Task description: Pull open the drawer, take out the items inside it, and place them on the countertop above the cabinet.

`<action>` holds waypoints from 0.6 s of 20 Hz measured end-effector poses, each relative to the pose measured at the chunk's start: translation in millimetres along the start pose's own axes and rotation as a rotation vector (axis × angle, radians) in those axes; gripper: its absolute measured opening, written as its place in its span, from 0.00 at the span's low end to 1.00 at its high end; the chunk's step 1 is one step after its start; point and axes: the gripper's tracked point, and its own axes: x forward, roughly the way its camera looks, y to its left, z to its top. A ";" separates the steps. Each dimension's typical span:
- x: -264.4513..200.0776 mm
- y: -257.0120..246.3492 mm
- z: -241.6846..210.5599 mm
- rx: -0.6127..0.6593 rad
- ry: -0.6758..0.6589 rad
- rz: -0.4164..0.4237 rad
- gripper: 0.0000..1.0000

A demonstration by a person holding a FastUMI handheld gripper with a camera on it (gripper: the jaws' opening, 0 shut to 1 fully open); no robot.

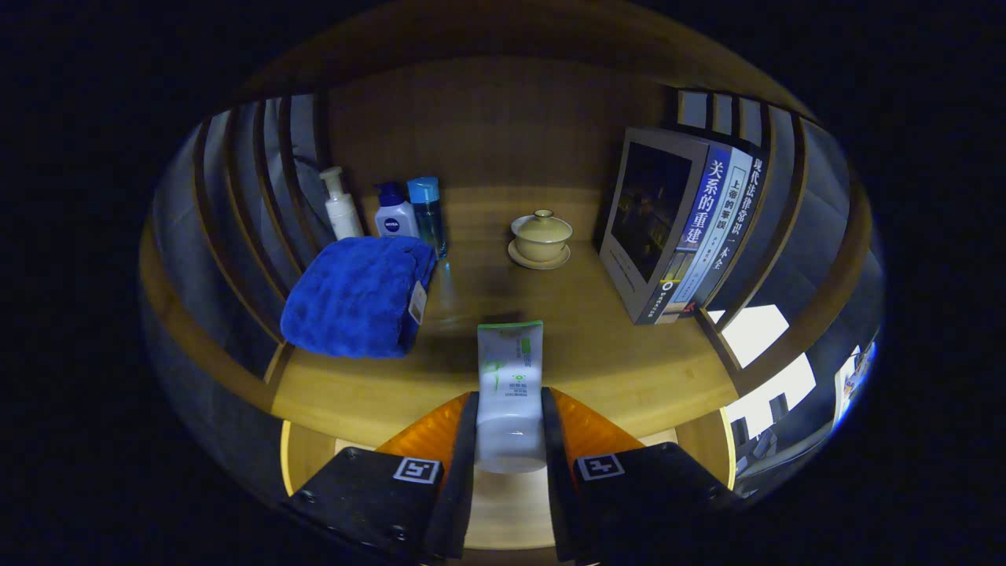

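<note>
The gripper [509, 440] is closed on a tube [510, 393], with both fingers pressing against its sides near the rounded cap end. The tube is white with a green band across its flat far end and green markings down its face; it points forward from the fingers, over the front edge of the wooden surface [613, 369].

Beyond the tube and to its left, a folded blue towel [354, 297] lies on the surface with a small tag hanging at its near corner. Behind the towel stand three bottles: a white pump bottle [340, 206], a white bottle with a dark blue pump top [394, 212], and a clear blue bottle [428, 212] beside it.

Straight beyond the tube, near the back panel, a cream lidded cup [542, 233] sits on a matching saucer [539, 260]; its lid is on, so what it holds cannot be seen. To the right of the tube, several books [684, 224] stand leaning together.
</note>
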 end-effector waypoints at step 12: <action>-2.8 6.6 -36.1 0.019 -0.081 0.052 1.00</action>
